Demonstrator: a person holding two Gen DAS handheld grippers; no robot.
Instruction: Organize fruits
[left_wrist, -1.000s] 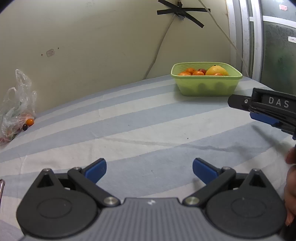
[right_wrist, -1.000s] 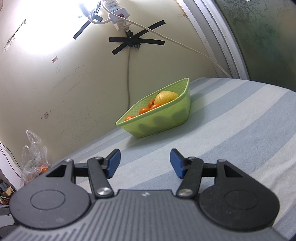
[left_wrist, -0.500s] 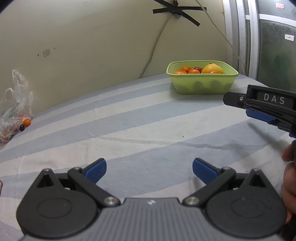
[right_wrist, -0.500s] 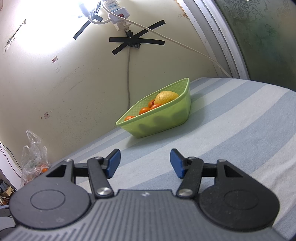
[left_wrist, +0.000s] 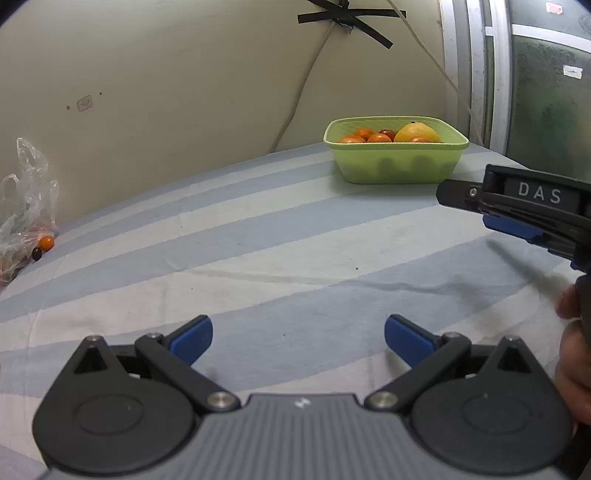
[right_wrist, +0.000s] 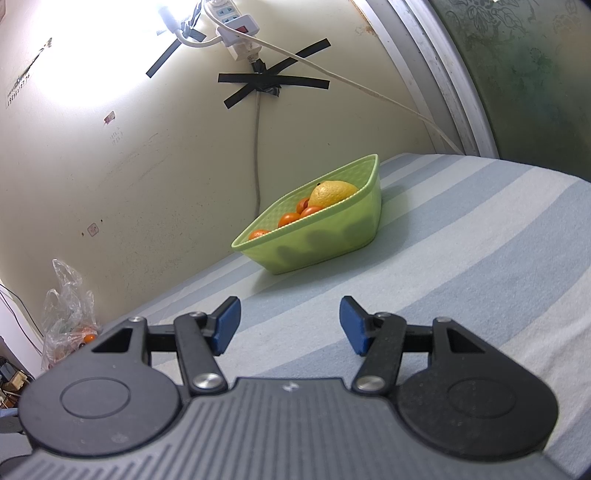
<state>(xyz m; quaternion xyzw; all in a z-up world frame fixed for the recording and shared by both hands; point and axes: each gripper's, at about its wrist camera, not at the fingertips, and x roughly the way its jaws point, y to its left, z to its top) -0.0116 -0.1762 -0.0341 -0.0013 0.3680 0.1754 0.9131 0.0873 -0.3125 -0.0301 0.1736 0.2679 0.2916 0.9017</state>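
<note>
A scuffed cream wall (right_wrist: 147, 155) bears a taped power strip (right_wrist: 236, 33) at 12 o'clock; a frosted window (right_wrist: 524, 74) stands at 2 o'clock beside the striped bed (right_wrist: 461, 240).

Fruits (left_wrist: 384, 136) (mostly orange) in green basket (left_wrist: 399, 168)

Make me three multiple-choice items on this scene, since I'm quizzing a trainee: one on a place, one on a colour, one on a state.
1. Where does the plastic bag lie?
A. At the cloth's far left edge, by the wall
B. Inside the basket
C. Between the left gripper's fingers

2. What colour is the basket that holds the fruit?
A. Red
B. Light green
C. Black

3. How does the left gripper stand?
A. Shut on an orange
B. Shut on the bag
C. Open and empty

Answers:
1 A, it sits left against the wall, far from the basket.
2 B, its walls are light green.
3 C, only striped cloth shows between its blue pads.
</note>
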